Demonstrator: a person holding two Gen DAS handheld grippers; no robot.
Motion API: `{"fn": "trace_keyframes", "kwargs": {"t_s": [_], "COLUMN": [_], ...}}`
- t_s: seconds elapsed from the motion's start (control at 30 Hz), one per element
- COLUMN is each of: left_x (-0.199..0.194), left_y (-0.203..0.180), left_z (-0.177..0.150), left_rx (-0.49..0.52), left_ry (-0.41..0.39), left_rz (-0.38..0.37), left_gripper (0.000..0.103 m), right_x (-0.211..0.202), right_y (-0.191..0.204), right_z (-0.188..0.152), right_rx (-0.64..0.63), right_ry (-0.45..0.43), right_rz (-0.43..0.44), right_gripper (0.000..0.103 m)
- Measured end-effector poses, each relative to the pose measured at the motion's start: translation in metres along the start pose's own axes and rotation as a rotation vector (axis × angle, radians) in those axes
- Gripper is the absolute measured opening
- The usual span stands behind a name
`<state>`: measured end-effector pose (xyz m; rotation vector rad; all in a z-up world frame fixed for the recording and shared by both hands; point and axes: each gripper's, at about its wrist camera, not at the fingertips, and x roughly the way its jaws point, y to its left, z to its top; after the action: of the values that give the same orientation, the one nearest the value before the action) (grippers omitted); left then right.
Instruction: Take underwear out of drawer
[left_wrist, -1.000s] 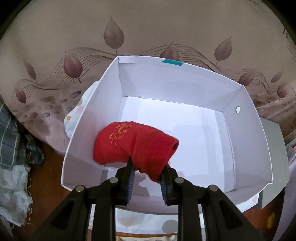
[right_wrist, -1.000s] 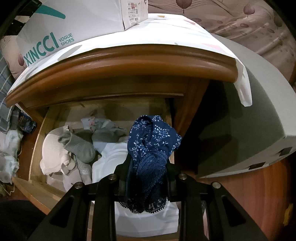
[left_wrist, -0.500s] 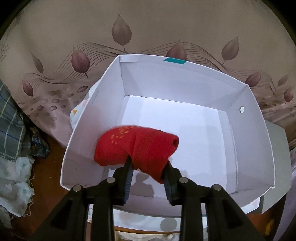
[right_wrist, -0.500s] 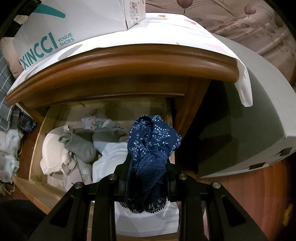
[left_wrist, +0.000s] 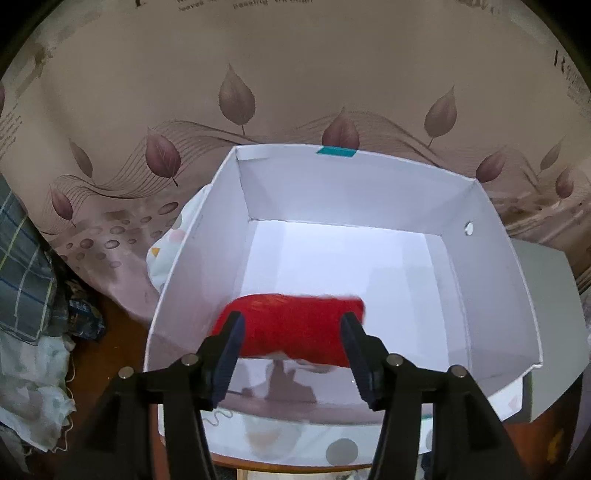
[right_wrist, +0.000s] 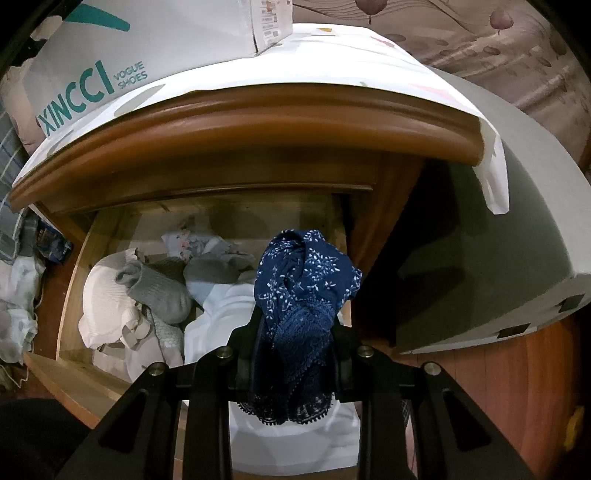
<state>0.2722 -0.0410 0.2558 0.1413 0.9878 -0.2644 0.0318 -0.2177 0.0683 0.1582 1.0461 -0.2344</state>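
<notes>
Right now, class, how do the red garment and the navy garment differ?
The red garment is plain; the navy garment is white-flecked with lace. The red lies loose in the white box between open jaws; the navy is clamped over the drawer. Both are bunched cloth.

Left tool (left_wrist: 291, 332) matte black, angular forked frame, dark blue ribbed fingers (left_wrist: 229, 345), round silver fasteners, right tool (right_wrist: 295, 332) identical black frame, silver fasteners
</notes>
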Motion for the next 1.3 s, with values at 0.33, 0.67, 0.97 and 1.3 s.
{"fn": "trace_keyframes", "kwargs": {"t_s": [0.33,0.67,0.97,1.3], "left_x": [-0.064,-0.065,0.014,0.037], "left_y": [0.031,0.088,0.115,0.151], "left_z": [-0.033,-0.134,-0.222,-0.262], "left_rx": [-0.059,-0.136,-0.303,-0.473], "left_ry": [-0.156,-0.17,-0.018,0.056], "left_rz": [0.024,0.261,0.332,0.42], "left_gripper": [0.063,0.064,0.064,0.064], "right_x": [-0.007,-0.018,-0.045,-0.109], "right_y": [-0.002,0.002,0.013,0.004], "right_z": [-0.001,0.002,0.007,0.05], "right_rx": [0.011,-0.004,-0.052,-0.11], "right_ry": [-0.039,-0.077,-0.074,-0.119], "right_rz": [0.041,0.098,0.146,0.111], "right_gripper": [0.026,0.026,0.026,0.026]}}
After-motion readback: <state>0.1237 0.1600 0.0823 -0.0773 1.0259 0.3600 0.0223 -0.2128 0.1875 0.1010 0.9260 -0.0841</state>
